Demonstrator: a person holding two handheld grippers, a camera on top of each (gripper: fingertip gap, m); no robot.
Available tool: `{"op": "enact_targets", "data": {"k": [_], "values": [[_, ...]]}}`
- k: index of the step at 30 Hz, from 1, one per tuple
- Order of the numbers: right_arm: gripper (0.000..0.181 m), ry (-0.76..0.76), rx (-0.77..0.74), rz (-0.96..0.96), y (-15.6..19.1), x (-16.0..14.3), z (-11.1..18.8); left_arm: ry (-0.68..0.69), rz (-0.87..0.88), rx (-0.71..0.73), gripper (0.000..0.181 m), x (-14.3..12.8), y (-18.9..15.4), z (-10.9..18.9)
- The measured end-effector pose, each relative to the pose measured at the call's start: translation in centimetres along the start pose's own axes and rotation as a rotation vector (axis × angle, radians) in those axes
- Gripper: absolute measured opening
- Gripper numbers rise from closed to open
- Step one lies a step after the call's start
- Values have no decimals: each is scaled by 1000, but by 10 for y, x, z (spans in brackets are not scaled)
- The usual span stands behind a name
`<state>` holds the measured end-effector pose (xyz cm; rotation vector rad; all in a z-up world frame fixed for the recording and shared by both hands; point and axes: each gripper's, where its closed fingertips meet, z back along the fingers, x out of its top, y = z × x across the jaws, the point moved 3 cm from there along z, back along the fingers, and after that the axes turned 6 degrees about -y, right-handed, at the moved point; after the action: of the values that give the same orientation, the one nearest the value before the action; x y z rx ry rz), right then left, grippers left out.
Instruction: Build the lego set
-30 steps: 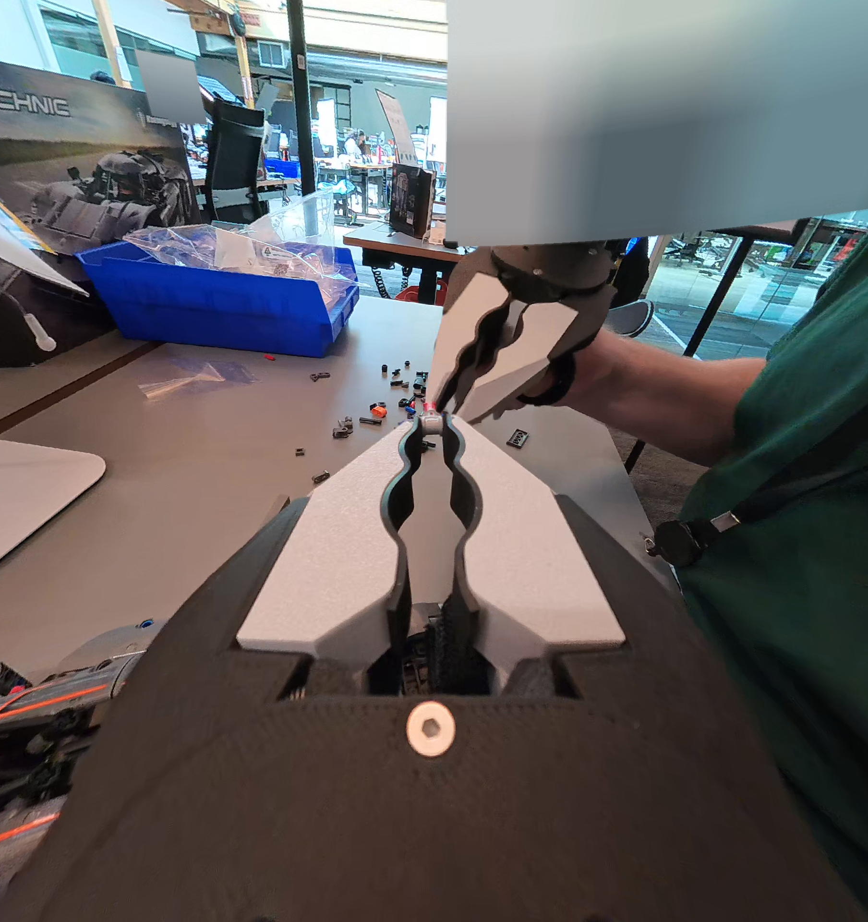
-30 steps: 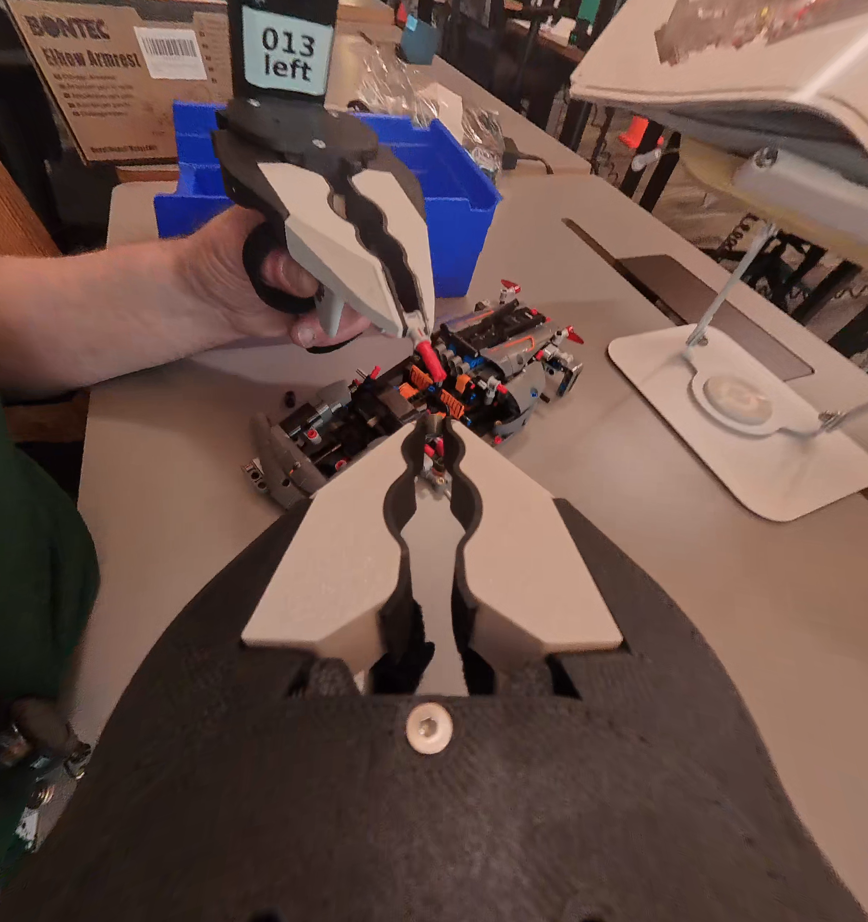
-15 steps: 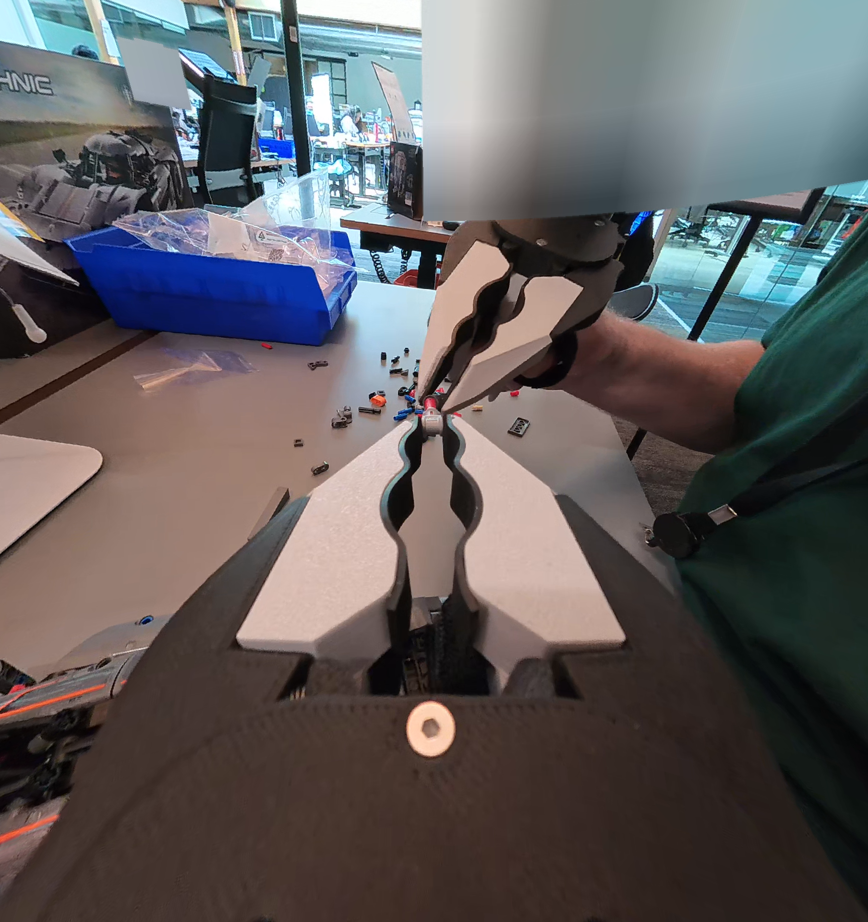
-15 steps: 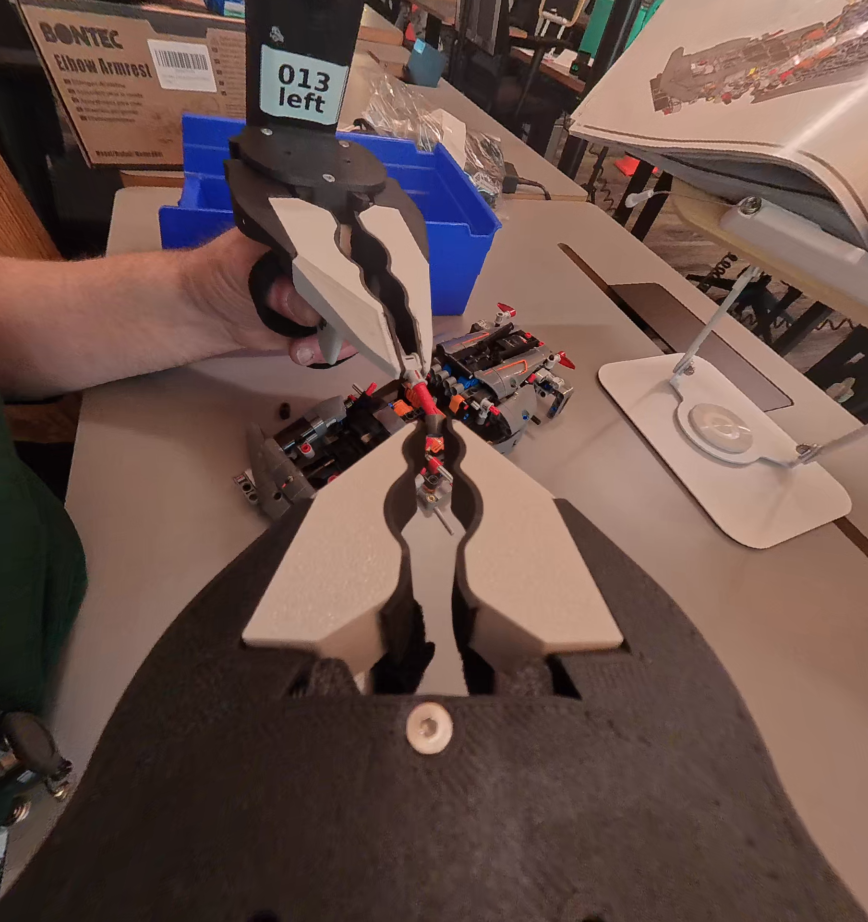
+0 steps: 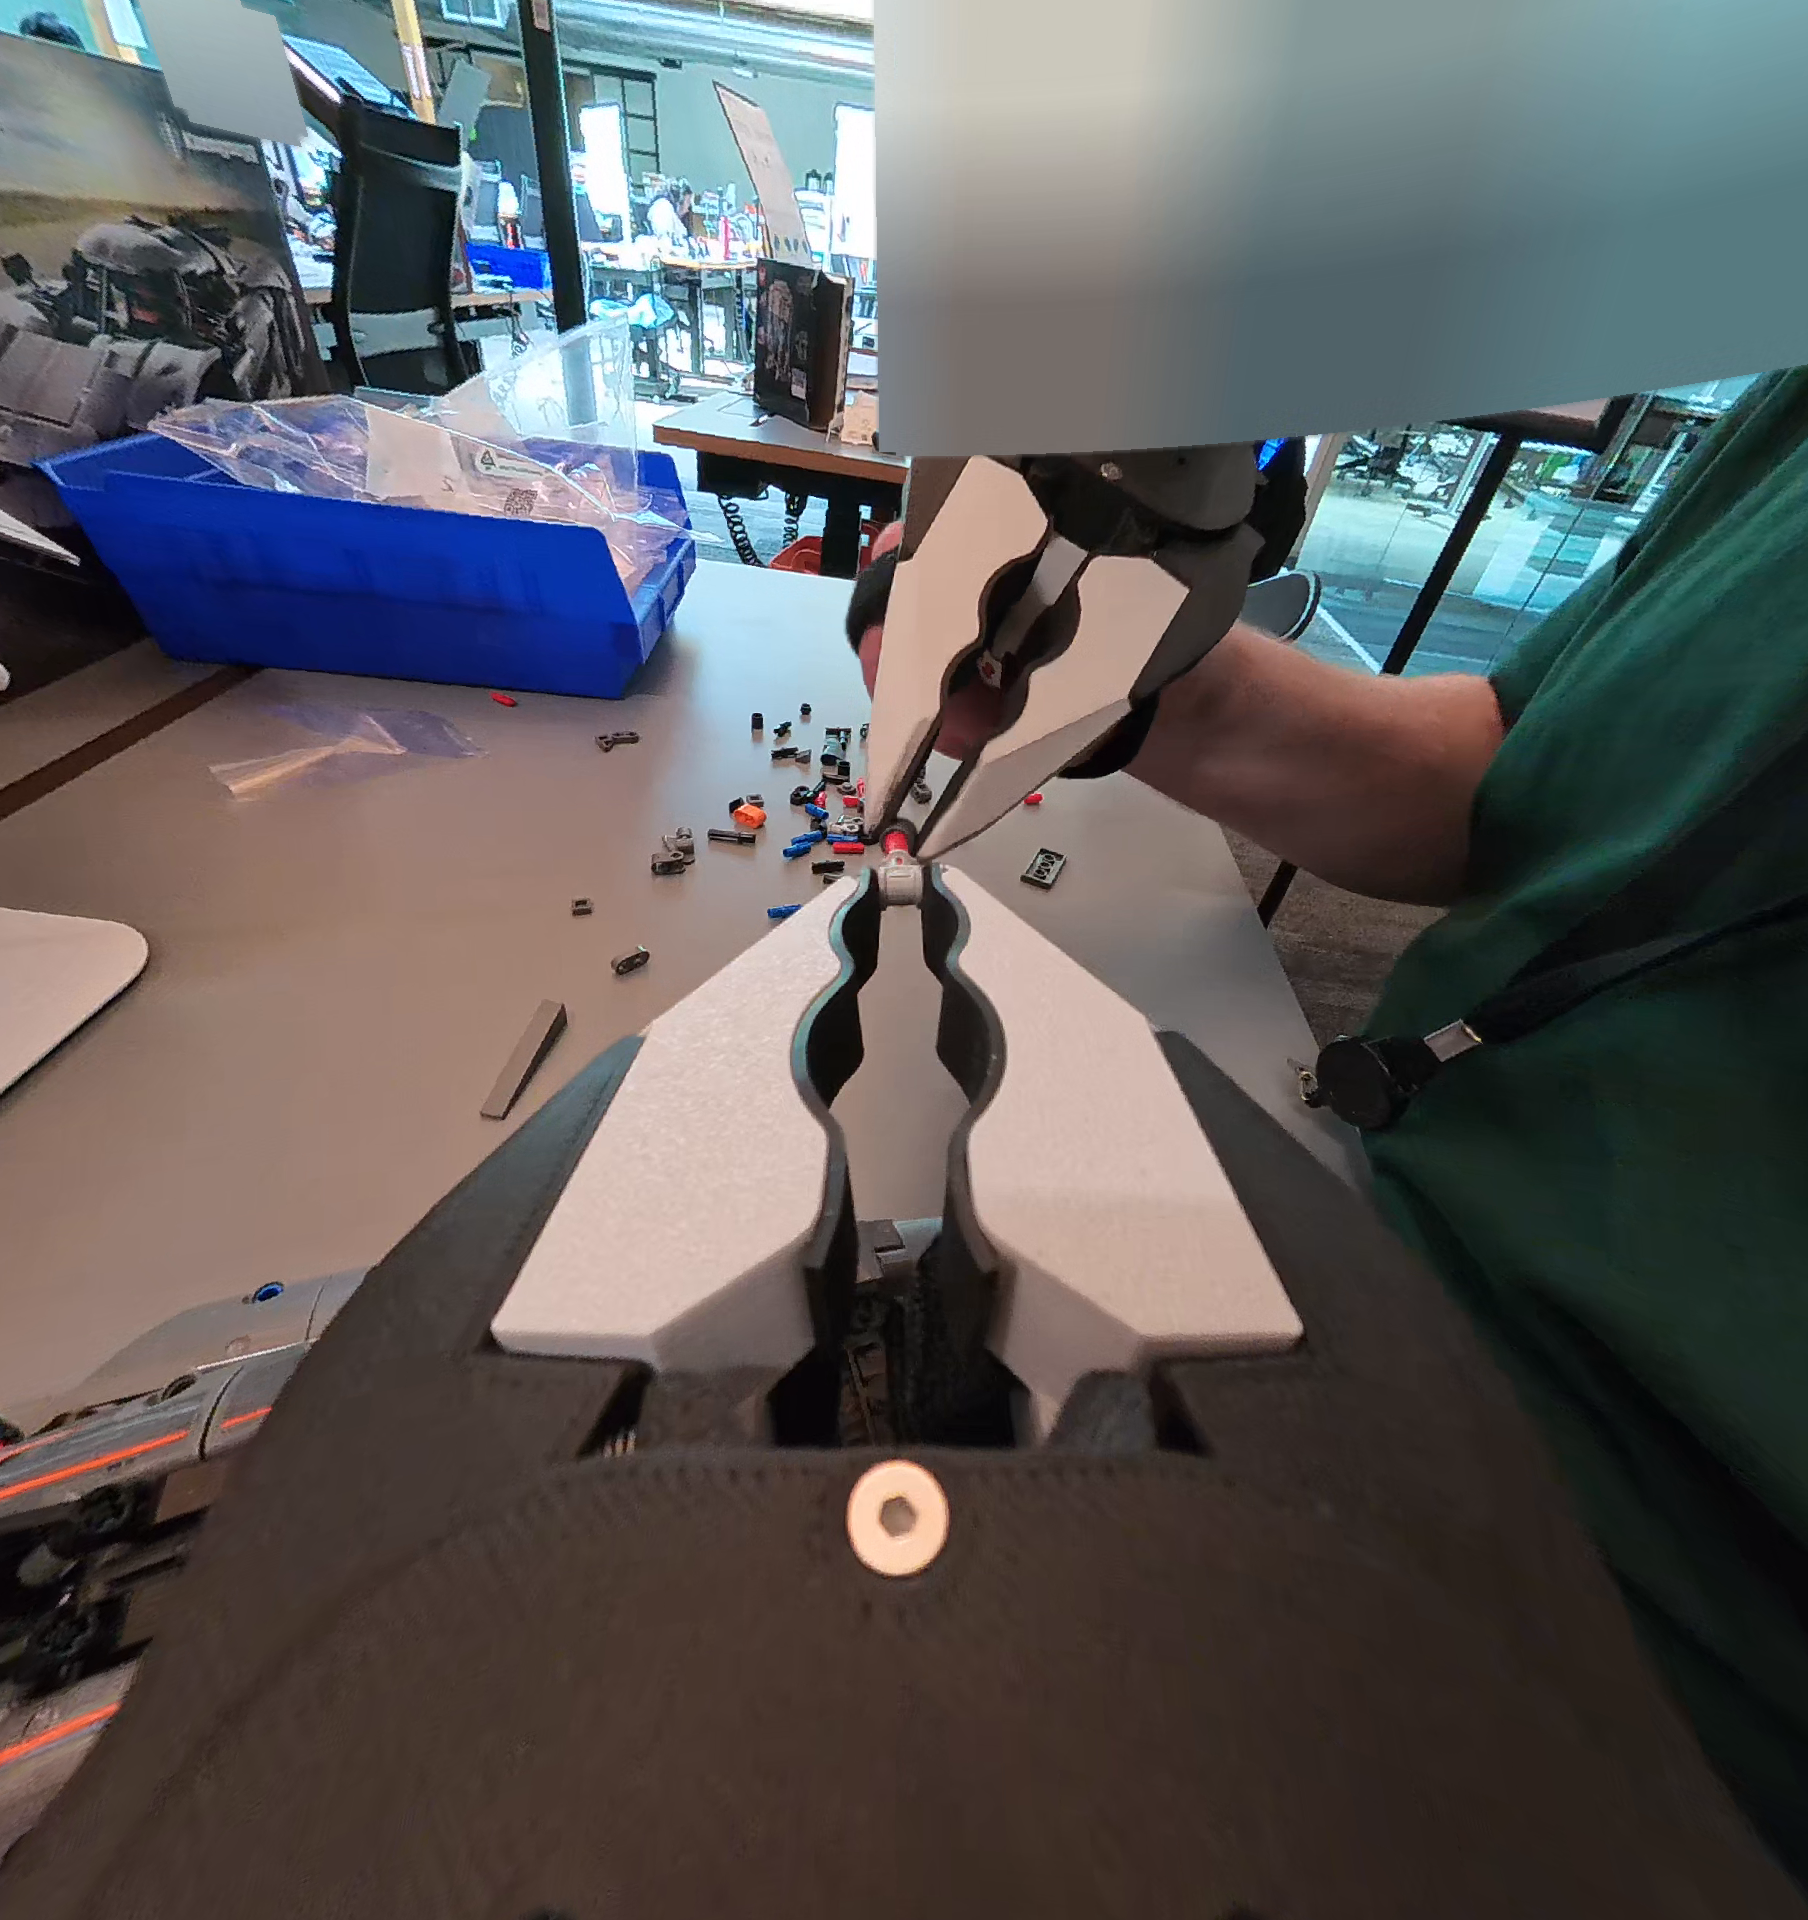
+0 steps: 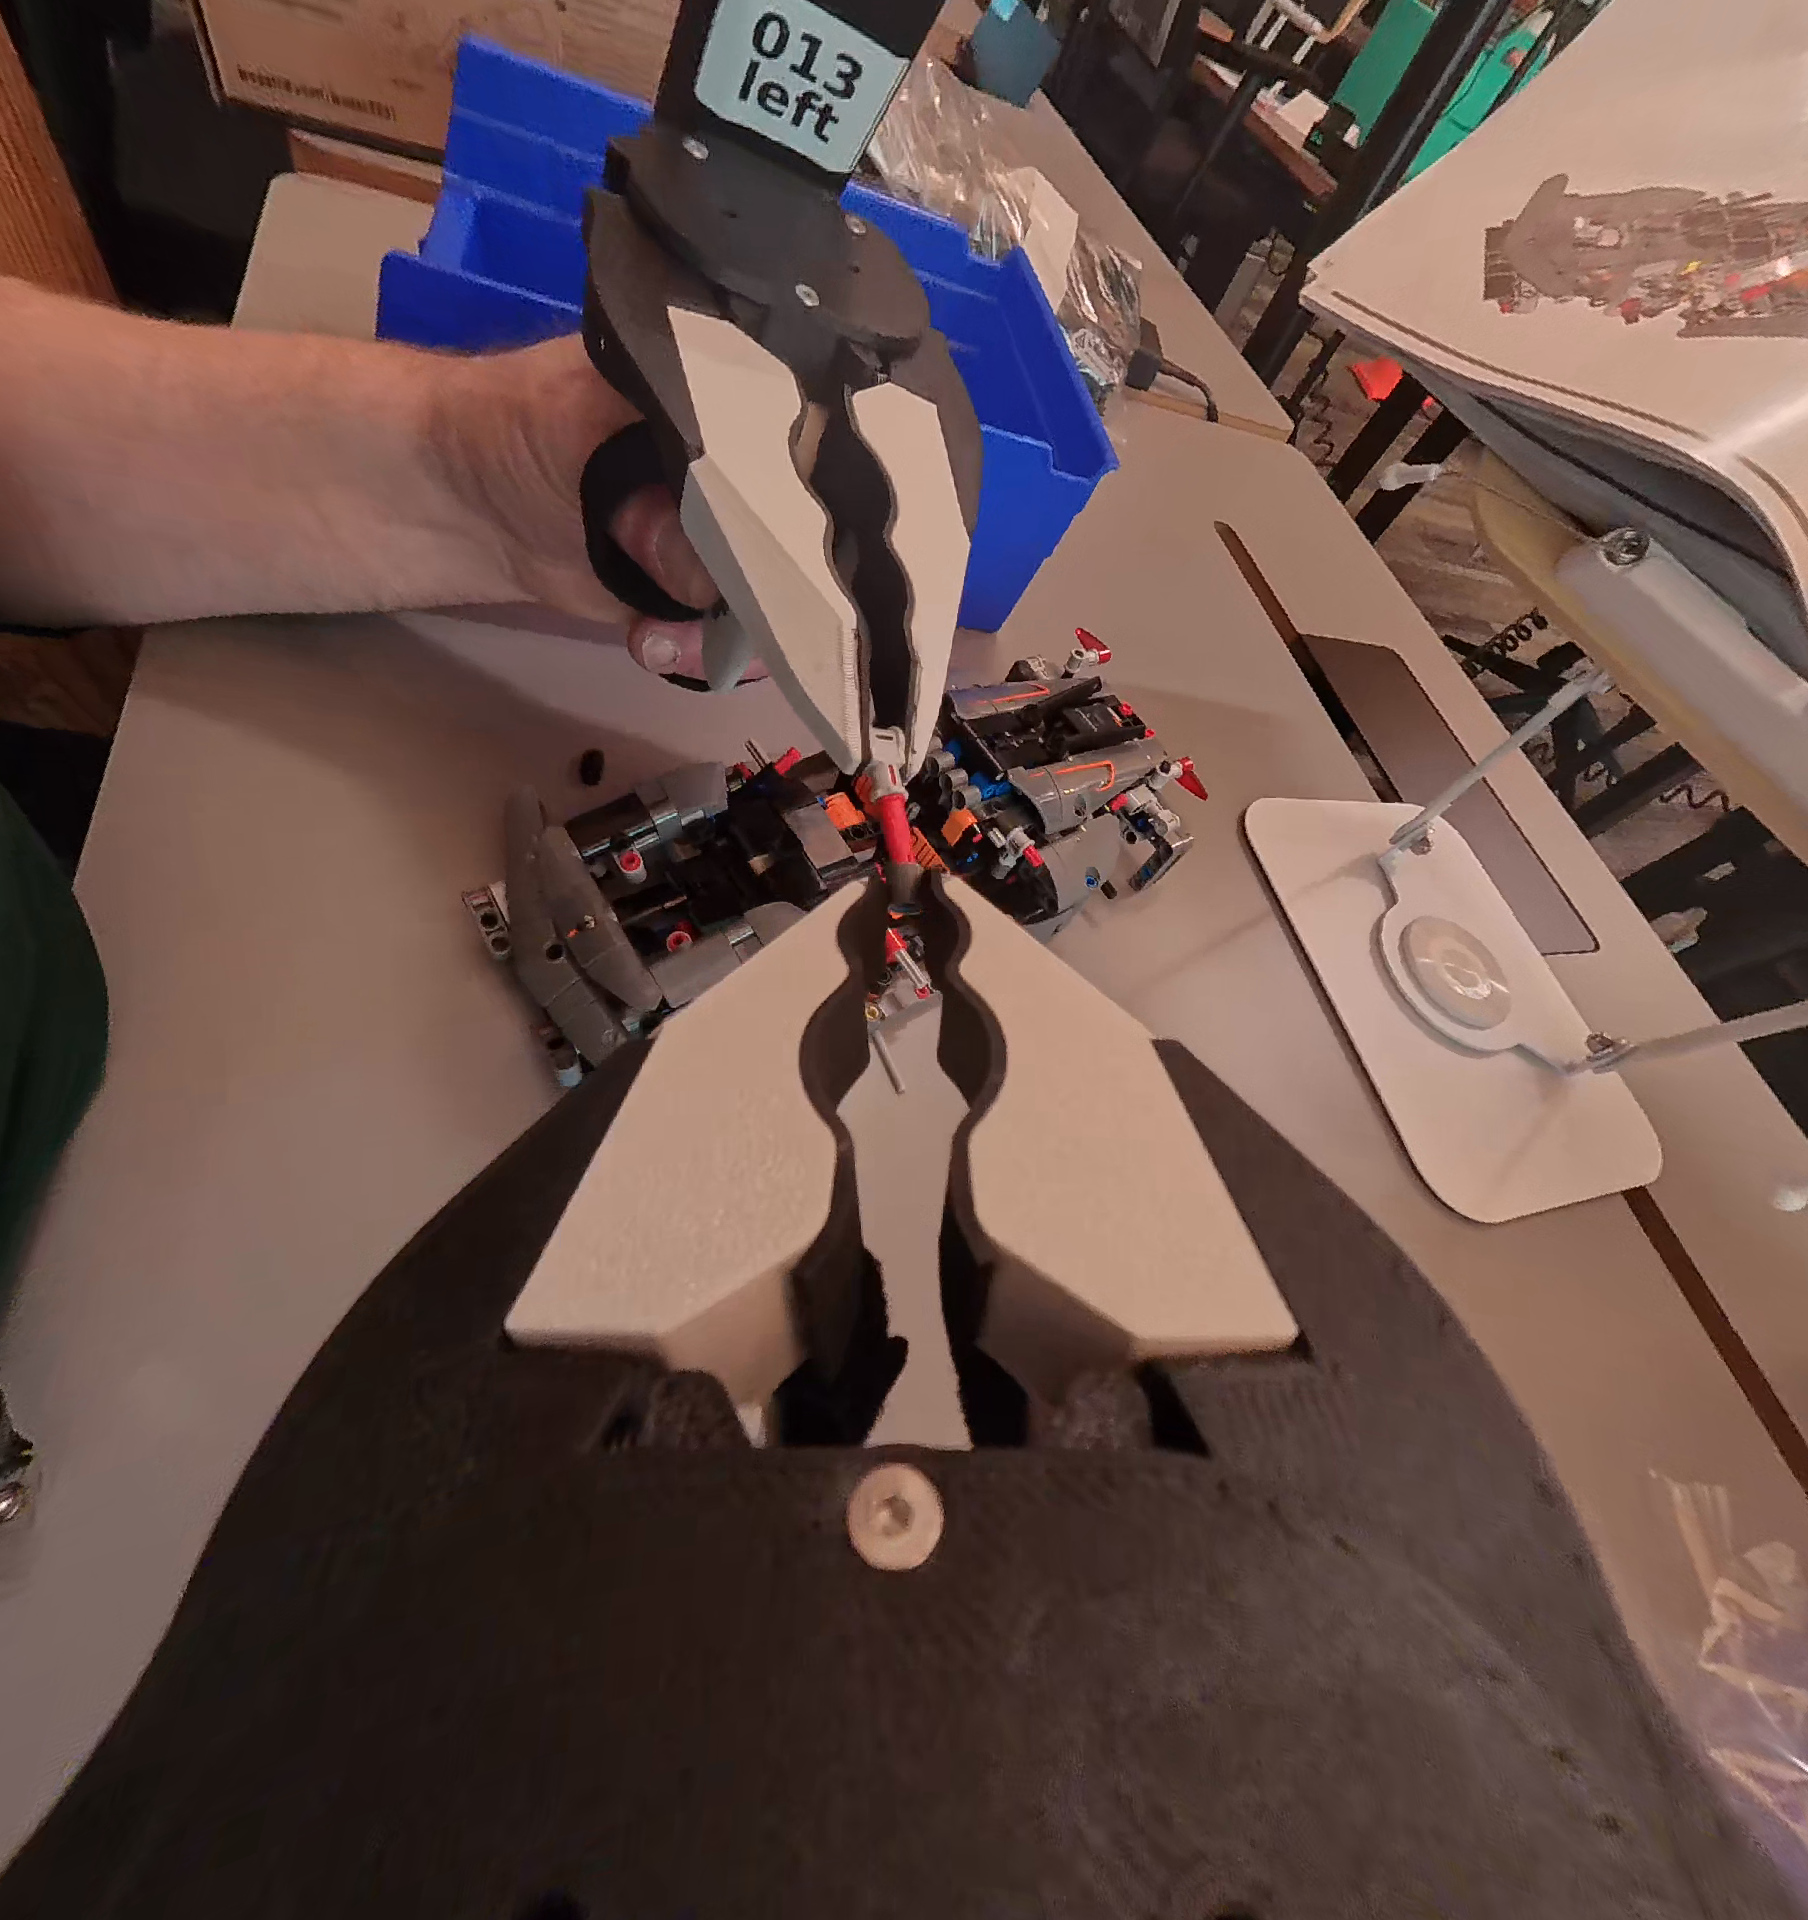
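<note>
Grey and red plastic form the small piece shared by both claws, held above the counter [image 5: 360, 987]. Left wrist view, left to right: a blue bin [image 5: 380, 582] with clear bags stands at the far left, loose small parts [image 5: 806, 800] lie scattered mid-counter, and the left claw [image 5: 900, 883] is clamped on the grey connector [image 5: 899, 883], tip to tip with the right claw [image 5: 895, 836], whose jaws are pinched on the red end. Right wrist view, left to right: the person's hand [image 6: 526, 499] grips the left claw [image 6: 884, 753]; below it the red axle [image 6: 892, 816] runs from the grey connector [image 6: 884, 750] down into the right claw [image 6: 900, 899], which appears closed on the axle's lower end, though the contact itself is partly hidden. The step in hand is judged to be joining, or seating, the axle in the connector in mid-air, before the sub-part goes to the partly built model [image 6: 827, 852]. The next move probably calls for a straight push along the axle's line, with both grips kept firm so neither end twists. Only the right wrist view shows the model's full extent, the axle's length, and the instruction book [image 6: 1606, 260] on its white stand [image 6: 1451, 1039]; only the left wrist view shows the loose parts.
</note>
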<state>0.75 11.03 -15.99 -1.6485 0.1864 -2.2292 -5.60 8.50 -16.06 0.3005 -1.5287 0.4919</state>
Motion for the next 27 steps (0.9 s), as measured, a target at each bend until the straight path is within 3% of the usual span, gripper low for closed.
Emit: {"op": "enact_targets", "data": {"k": [1, 15, 27], "values": [[5, -4, 12, 5, 1, 0, 0, 0, 3, -8, 5, 0, -1, 0], [4, -52, 59, 20, 3, 9, -1, -51, 53, -55, 6, 4, -3, 1], [3, -133, 159, -118, 16, 30, 3, -40, -70, -68, 6, 19, -27, 9]]}}
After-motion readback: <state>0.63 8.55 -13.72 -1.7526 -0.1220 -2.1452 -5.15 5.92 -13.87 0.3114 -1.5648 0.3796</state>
